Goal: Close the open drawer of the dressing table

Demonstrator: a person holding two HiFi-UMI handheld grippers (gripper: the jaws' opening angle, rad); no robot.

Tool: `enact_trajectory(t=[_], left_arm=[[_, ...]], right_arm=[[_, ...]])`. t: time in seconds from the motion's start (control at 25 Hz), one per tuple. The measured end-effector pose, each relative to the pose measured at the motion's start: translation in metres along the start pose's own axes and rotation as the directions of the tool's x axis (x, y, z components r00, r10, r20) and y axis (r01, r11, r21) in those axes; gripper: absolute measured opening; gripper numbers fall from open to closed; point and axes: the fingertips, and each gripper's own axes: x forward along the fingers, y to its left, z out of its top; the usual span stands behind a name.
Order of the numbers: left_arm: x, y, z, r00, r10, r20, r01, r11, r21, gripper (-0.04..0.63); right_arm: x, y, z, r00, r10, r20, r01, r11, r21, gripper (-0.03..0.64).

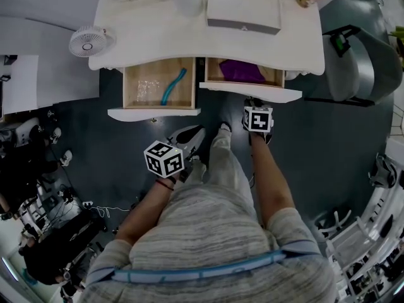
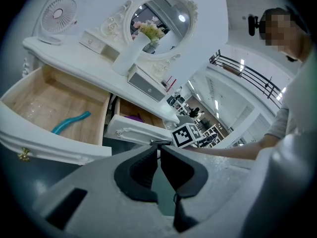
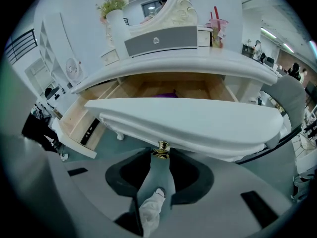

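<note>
A white wooden dressing table [image 1: 158,43] stands on a dark grey-blue floor [image 1: 328,144], with a small white fan [image 1: 88,41] on its left wing and a grey chair [image 1: 360,65] to its right. Both its drawers stand open. The left wood-lined drawer [image 1: 151,113] holds a curved teal item [image 1: 172,87]. The right white-fronted drawer [image 1: 252,92] is pulled out less far, so the tabletop hides most of a purple cloth [image 1: 243,71] inside it. The right gripper [image 1: 255,106] is at that drawer's front, its jaws slightly parted and closed on the small brass knob [image 3: 161,150]. The left gripper [image 2: 159,150] hangs back near the person's body, jaws nearly together and empty (the dark clutter at far left is too dim to identify).
</note>
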Motion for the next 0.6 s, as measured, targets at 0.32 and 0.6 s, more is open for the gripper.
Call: enact_trajectory(t=[0.32, 0.6], left_arm=[[-0.001, 0.003, 0.004, 1.0, 0.019, 0.013, -0.019, 1.0, -0.009, 0.032], [0.001, 0.007, 0.007, 0.999, 0.032, 0.018, -0.032, 0.999, -0.023, 0.032]], right_arm=[[0.011, -0.005, 0.026, 0.999, -0.006, 0.035, 0.006, 1.0, -0.011, 0.117], [0.02, -0.011, 0.045, 0.998, -0.021, 0.063, 0.022, 1.0, -0.012, 0.117]])
